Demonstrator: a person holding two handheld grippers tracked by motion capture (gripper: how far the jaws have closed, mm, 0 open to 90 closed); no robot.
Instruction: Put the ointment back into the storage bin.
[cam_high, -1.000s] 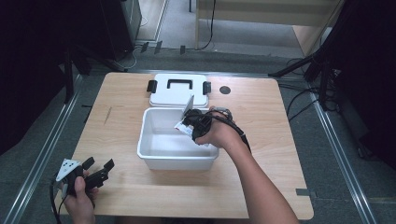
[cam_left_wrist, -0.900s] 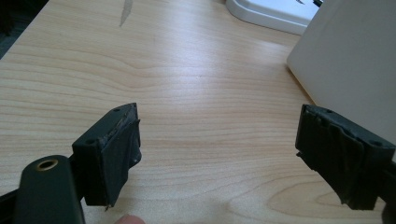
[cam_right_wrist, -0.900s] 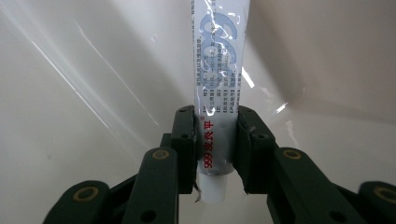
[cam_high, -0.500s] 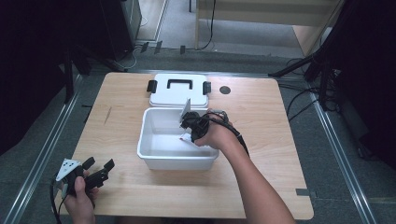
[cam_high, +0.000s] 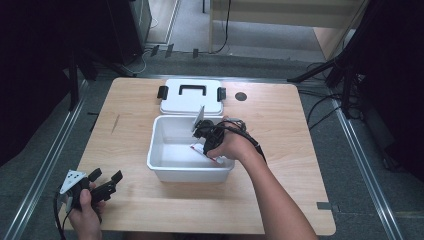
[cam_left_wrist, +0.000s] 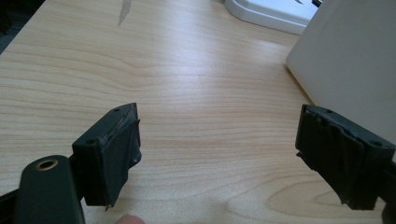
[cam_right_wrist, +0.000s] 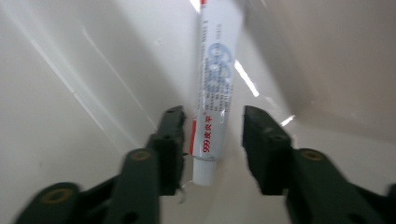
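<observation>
Off to the left, the left gripper (cam_high: 106, 186) rests on the table (cam_high: 280, 200) with its jaws wide and nothing between them. The right gripper (cam_right_wrist: 212, 140) is down inside the bin (cam_high: 165, 170), jaws partly open either side of a tube (cam_right_wrist: 212, 88) lying on the bin floor. I'd center the tube's cap end, then close gently so it isn't squashed.

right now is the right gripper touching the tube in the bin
Cannot tell. In the right gripper view the tube lies between the open jaws, with a gap on one side, but the other jaw sits too close to judge.
</observation>
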